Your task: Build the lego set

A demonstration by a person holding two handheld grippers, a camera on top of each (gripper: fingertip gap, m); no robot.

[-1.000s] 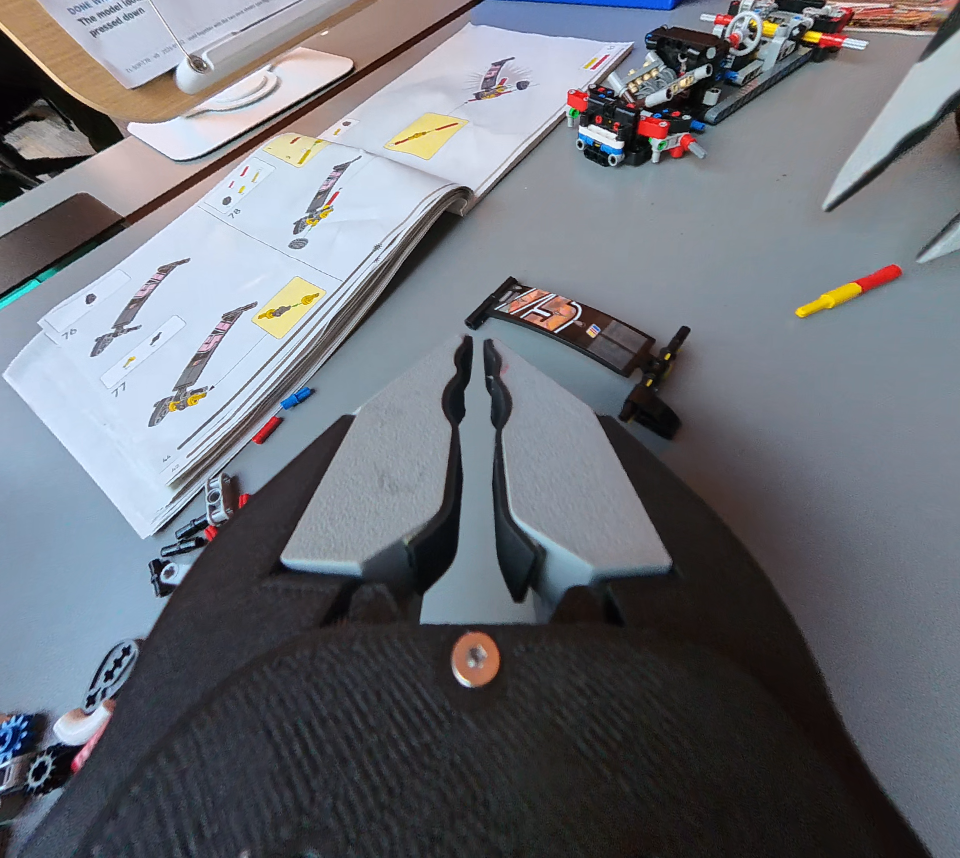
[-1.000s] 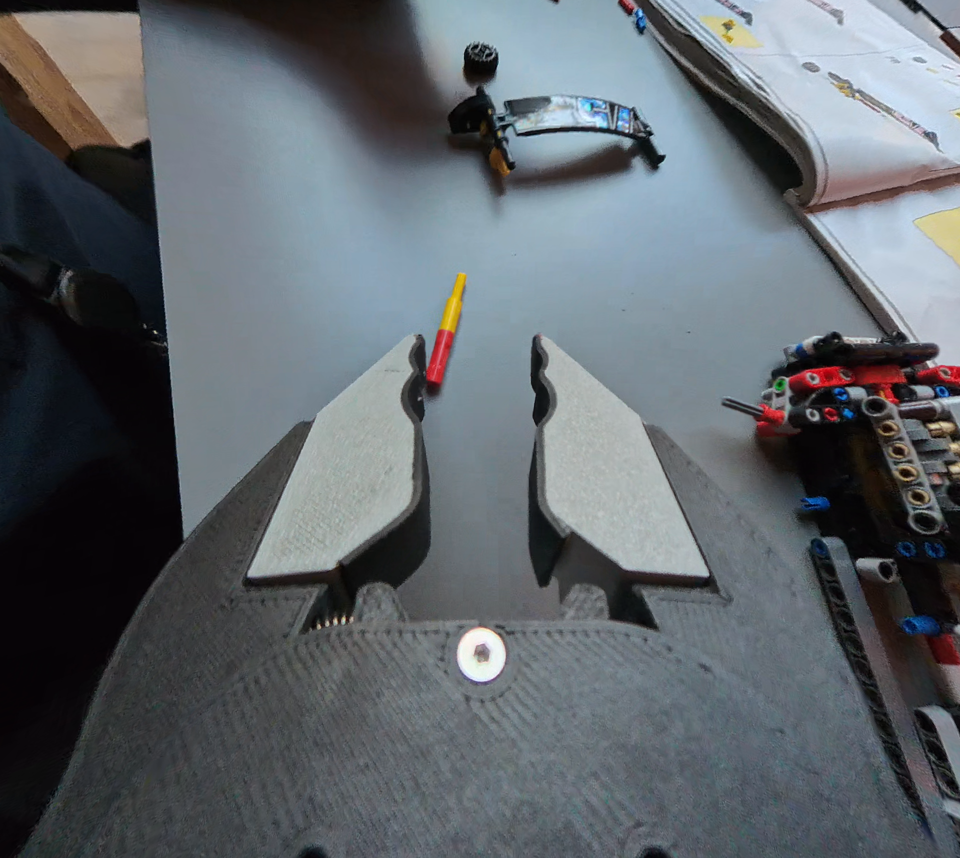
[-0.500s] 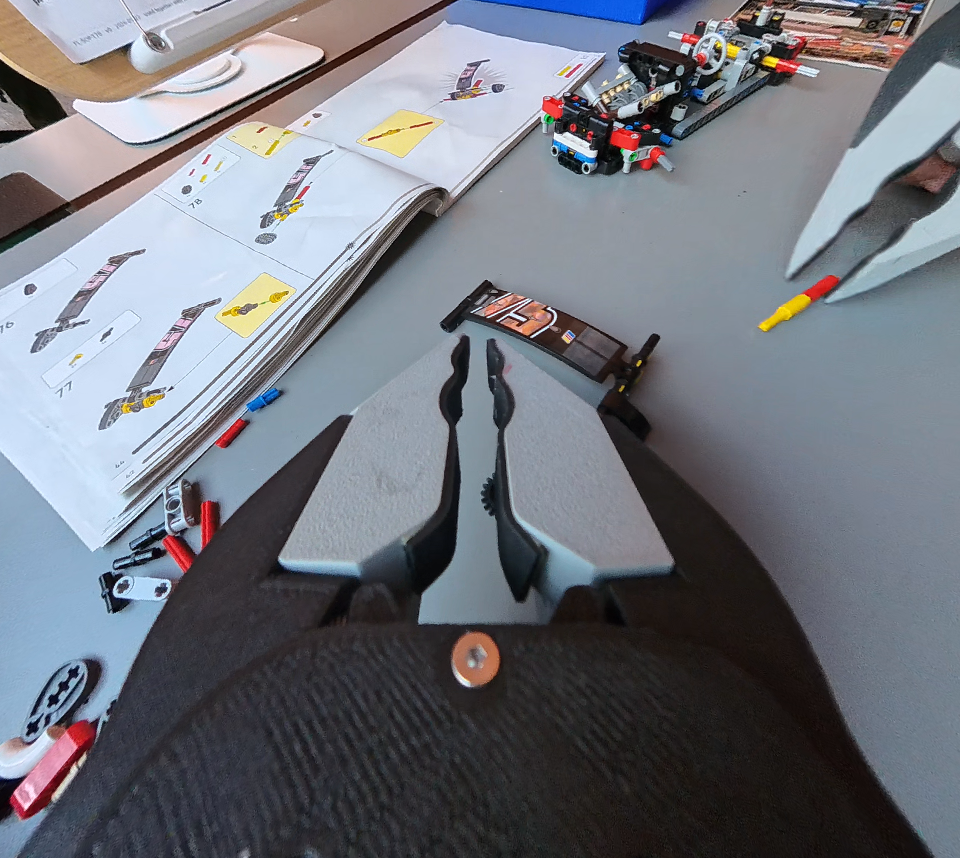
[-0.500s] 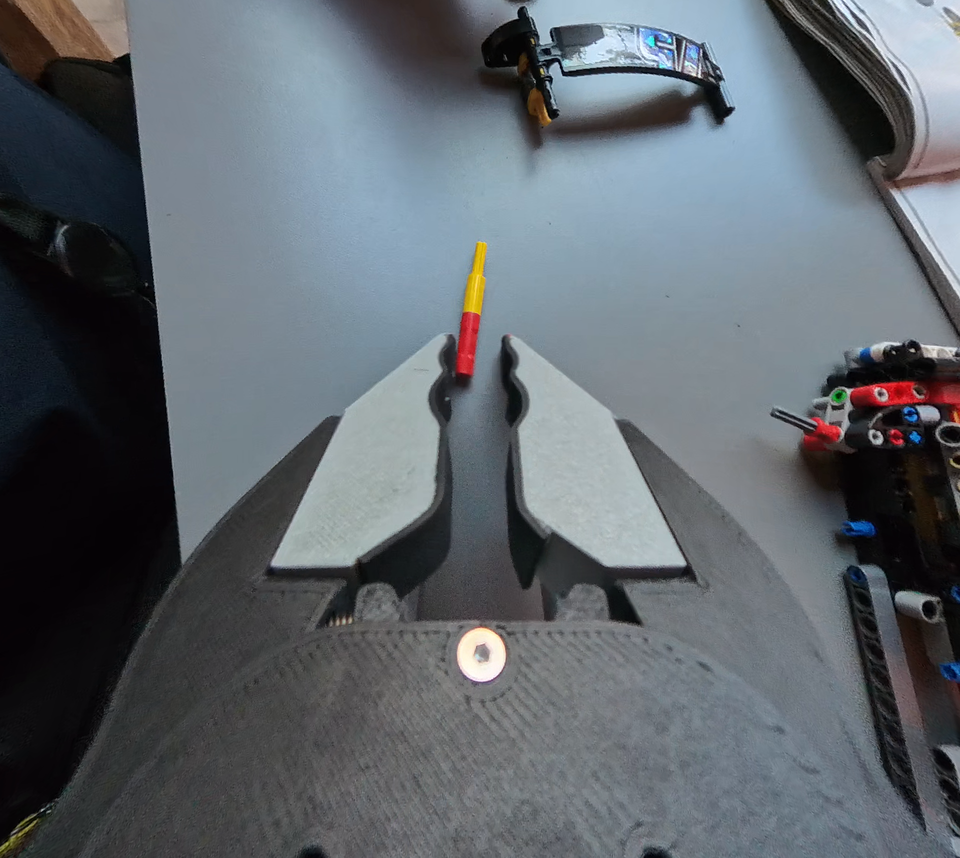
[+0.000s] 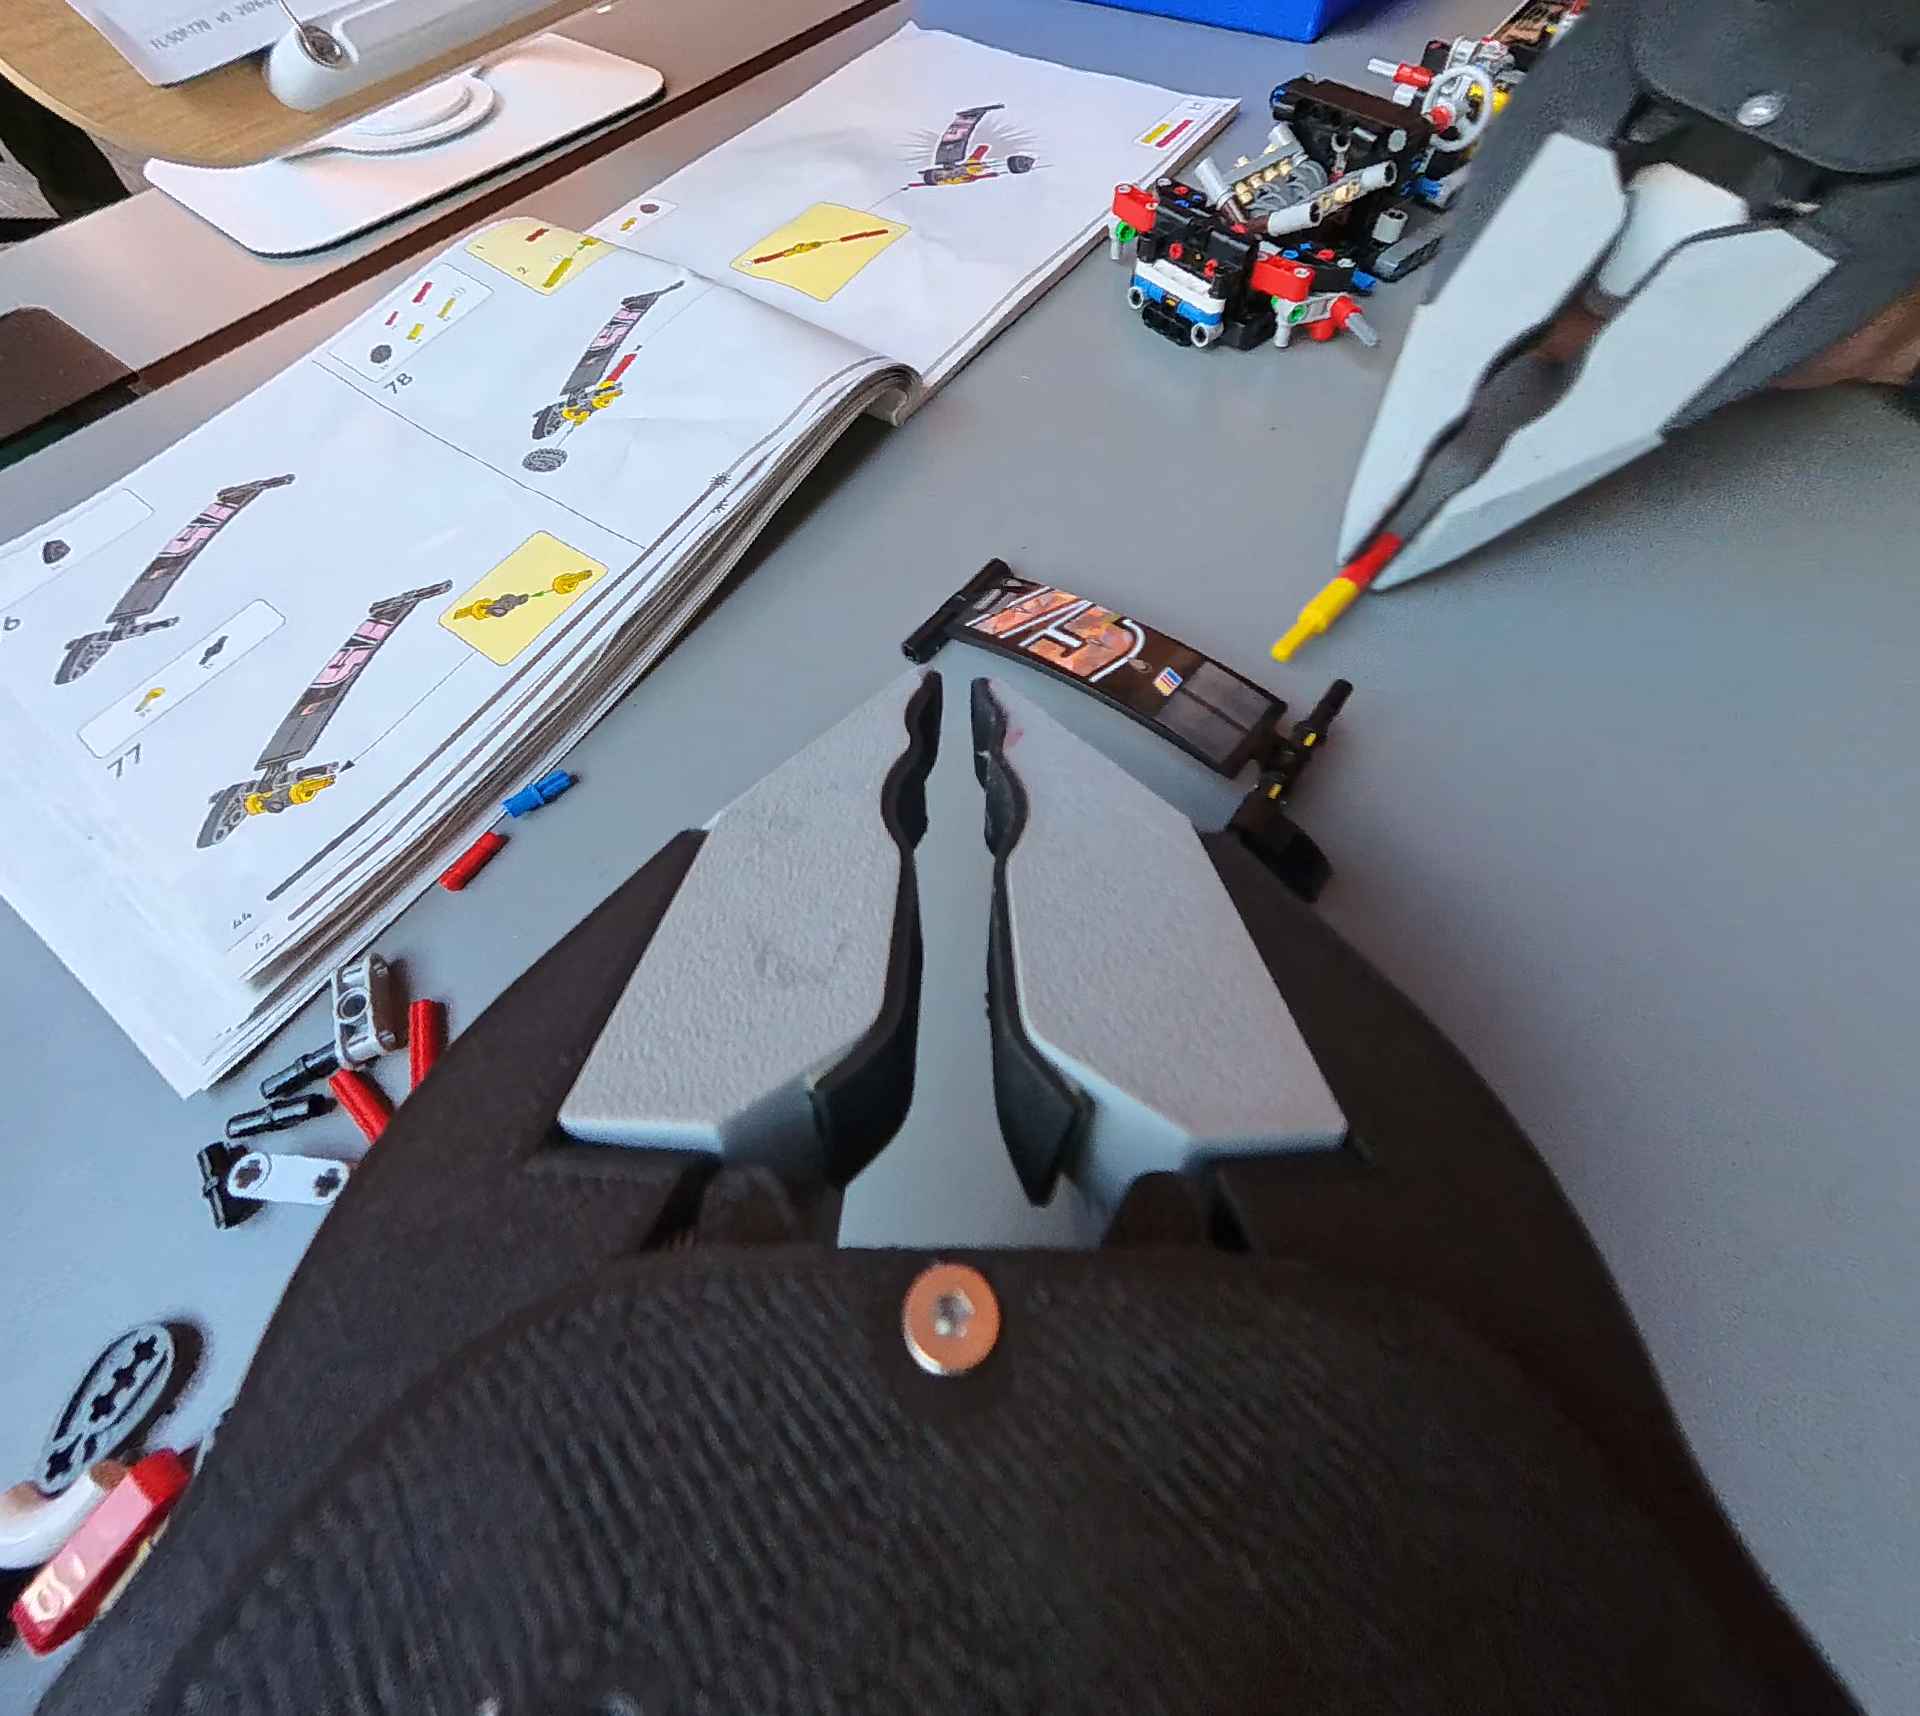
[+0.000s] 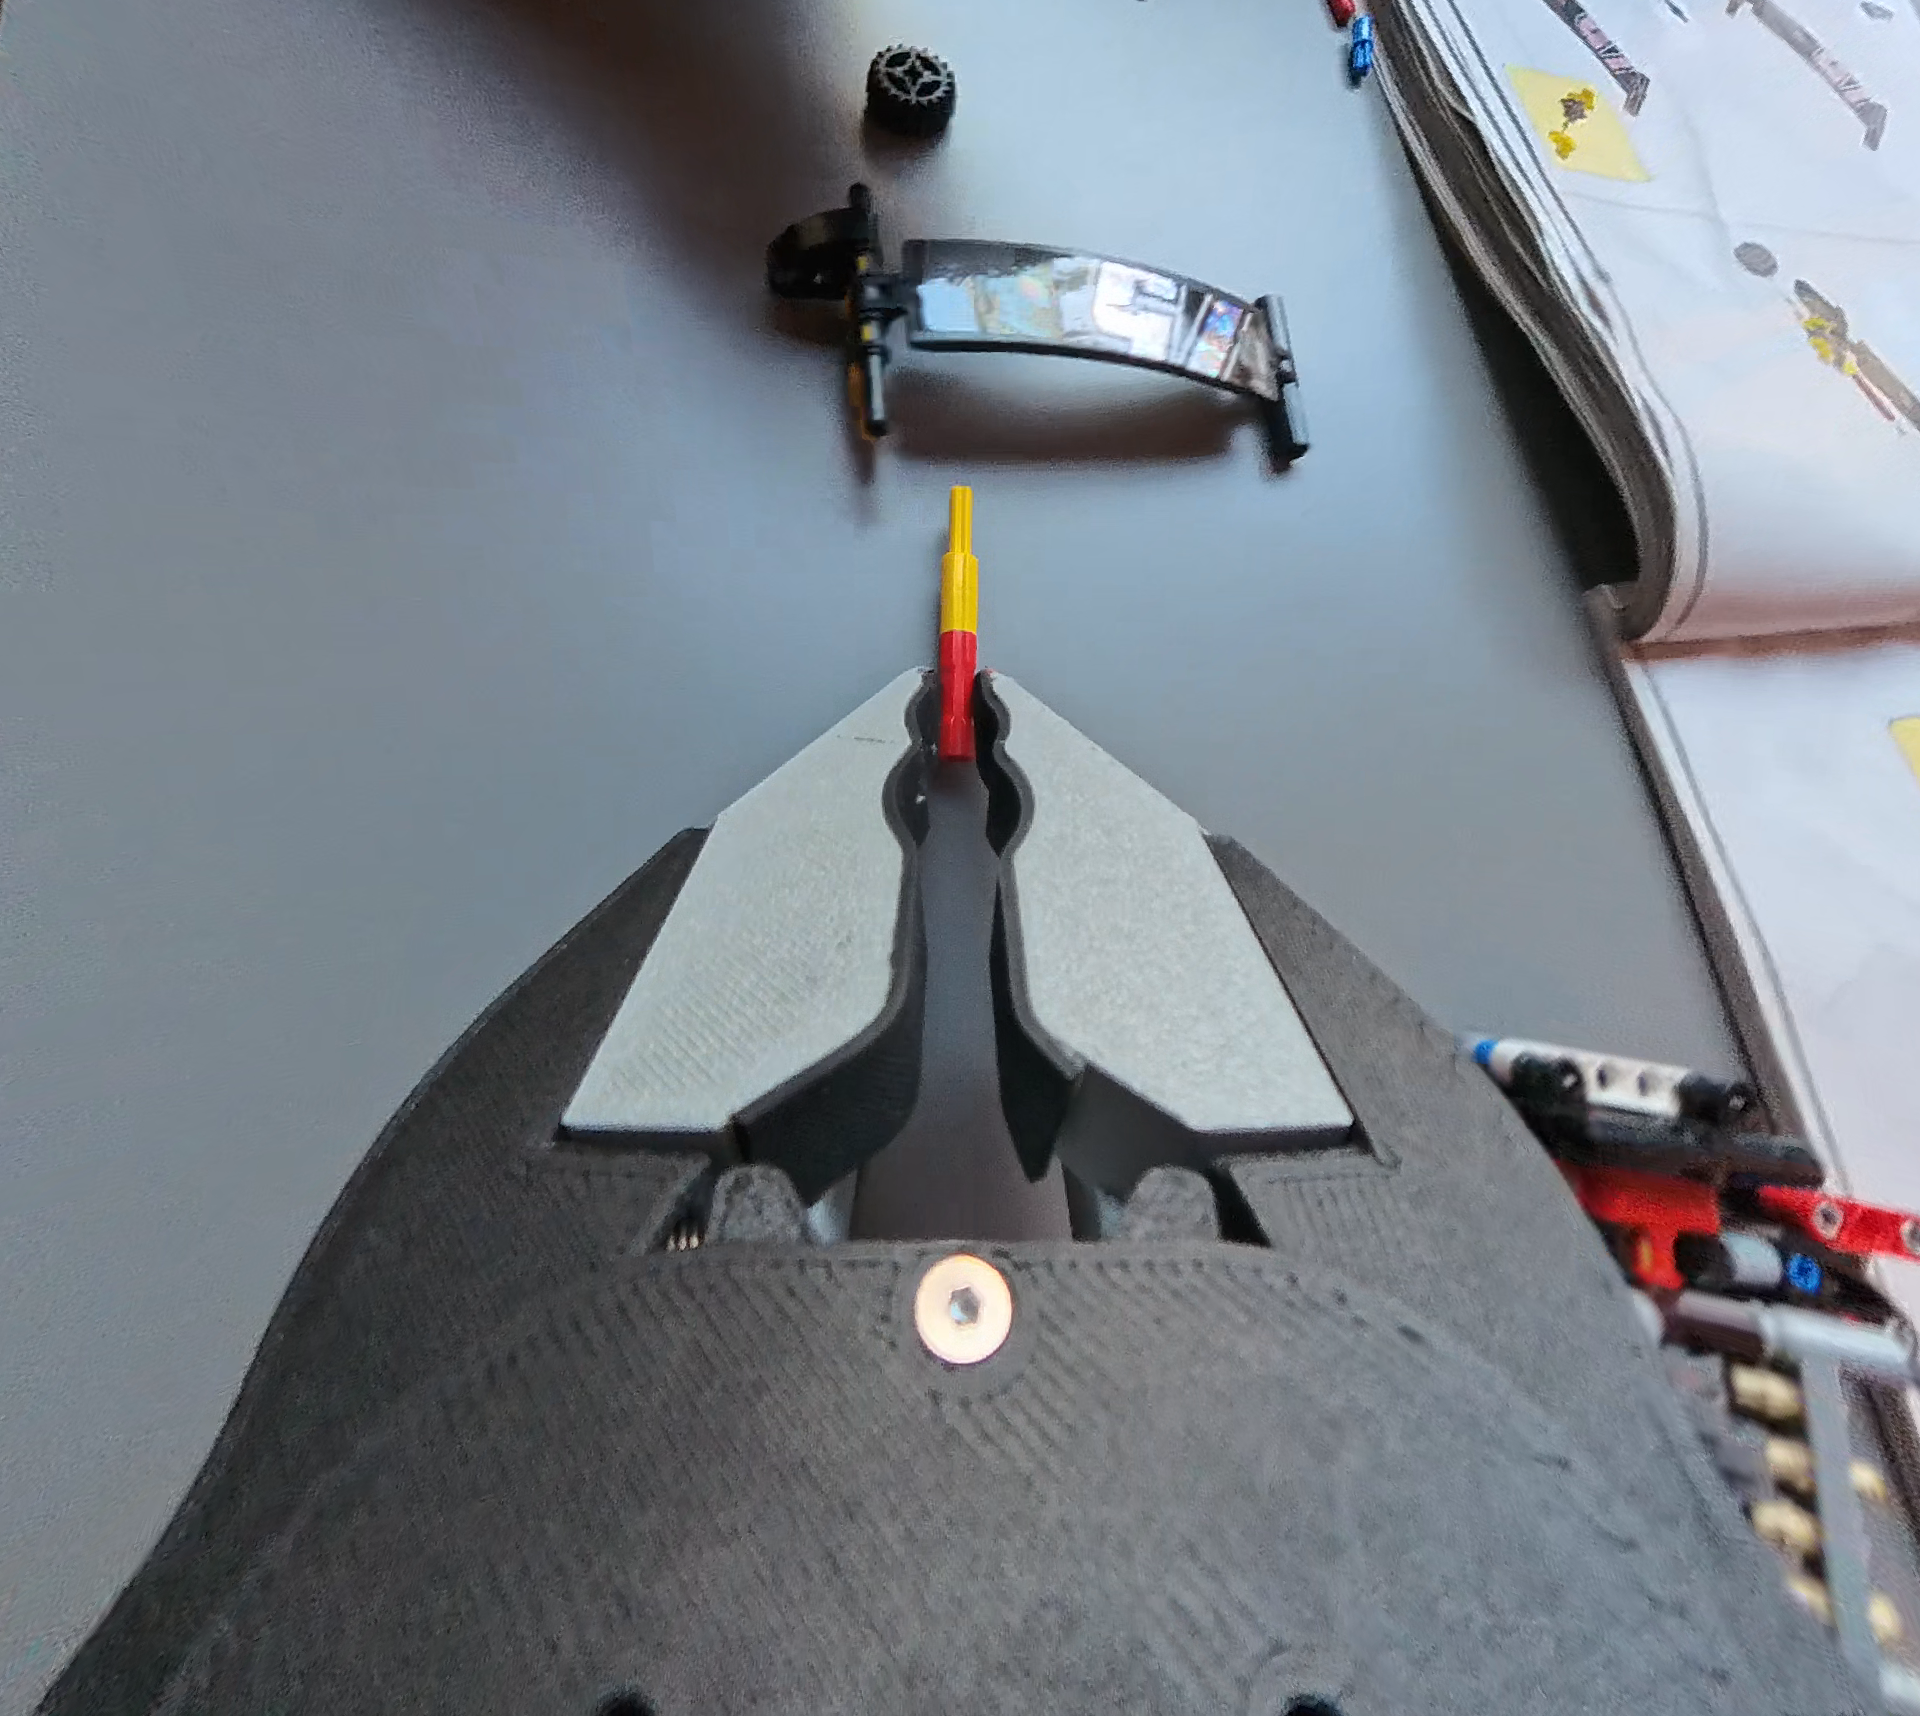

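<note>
While left gripper [image 5: 954, 698] hovers closed, empty, right jaws pinch red-yellow pin [image 6: 957, 617].

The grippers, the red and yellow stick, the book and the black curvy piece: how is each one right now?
Right gripper: shut on the stick's red end.
Red and yellow stick: pinched, yellow end poking out forward.
Left gripper: nearly closed, holding nothing.
Instruction book: lying open.
Curved black panel: lying loose on the table.

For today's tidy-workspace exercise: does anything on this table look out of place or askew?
Small pins and connectors lie scattered beside the open instruction booklet. A lone black gear sits apart on the table. Nothing looks damaged.
</note>
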